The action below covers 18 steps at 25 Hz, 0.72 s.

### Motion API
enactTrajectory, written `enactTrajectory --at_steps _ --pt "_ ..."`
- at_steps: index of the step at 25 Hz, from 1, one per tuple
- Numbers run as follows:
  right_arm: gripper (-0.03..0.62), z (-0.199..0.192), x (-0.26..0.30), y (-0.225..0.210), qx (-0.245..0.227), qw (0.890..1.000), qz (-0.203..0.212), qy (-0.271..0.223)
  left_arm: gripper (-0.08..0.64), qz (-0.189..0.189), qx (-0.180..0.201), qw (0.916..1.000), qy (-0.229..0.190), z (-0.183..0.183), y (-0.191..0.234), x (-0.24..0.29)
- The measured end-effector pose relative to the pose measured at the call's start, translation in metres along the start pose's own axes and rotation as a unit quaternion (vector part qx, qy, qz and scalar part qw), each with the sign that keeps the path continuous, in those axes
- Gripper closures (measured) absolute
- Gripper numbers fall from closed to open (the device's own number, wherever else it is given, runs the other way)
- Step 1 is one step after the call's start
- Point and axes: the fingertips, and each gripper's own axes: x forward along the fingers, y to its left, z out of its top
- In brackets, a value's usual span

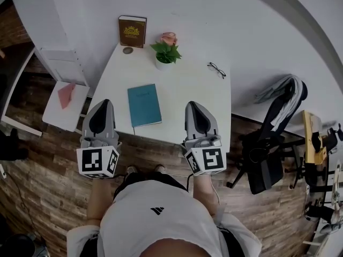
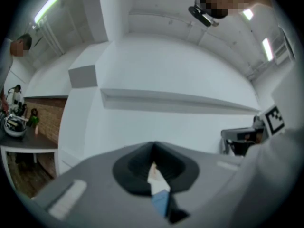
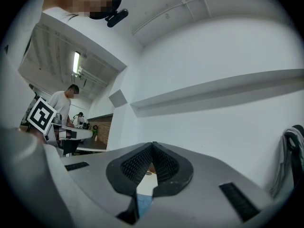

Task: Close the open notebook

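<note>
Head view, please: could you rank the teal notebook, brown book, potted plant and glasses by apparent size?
1. teal notebook
2. brown book and potted plant, too alike to rank
3. glasses

Three-stripe logo [image 1: 156, 210] on white shirt [image 1: 161, 232]

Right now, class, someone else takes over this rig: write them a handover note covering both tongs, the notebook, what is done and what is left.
Left tongs: shut, empty, over the near edge of the white table, left of the notebook.
Right tongs: shut, empty, to the notebook's right.
Notebook: teal, lying flat on the table, cover closed, touched by neither.
Done: notebook is closed.
Left: apparently nothing; set the tongs aside.
</note>
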Motion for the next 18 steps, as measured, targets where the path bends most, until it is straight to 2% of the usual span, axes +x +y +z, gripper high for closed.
enactTrajectory --at_steps 18 --pt "0.597 0.012 -0.019 -0.006 -0.015 1.000 -0.021 -0.011 0.551 -0.014 0.005 0.9998 -0.010 0.009 -0.015 -0.004"
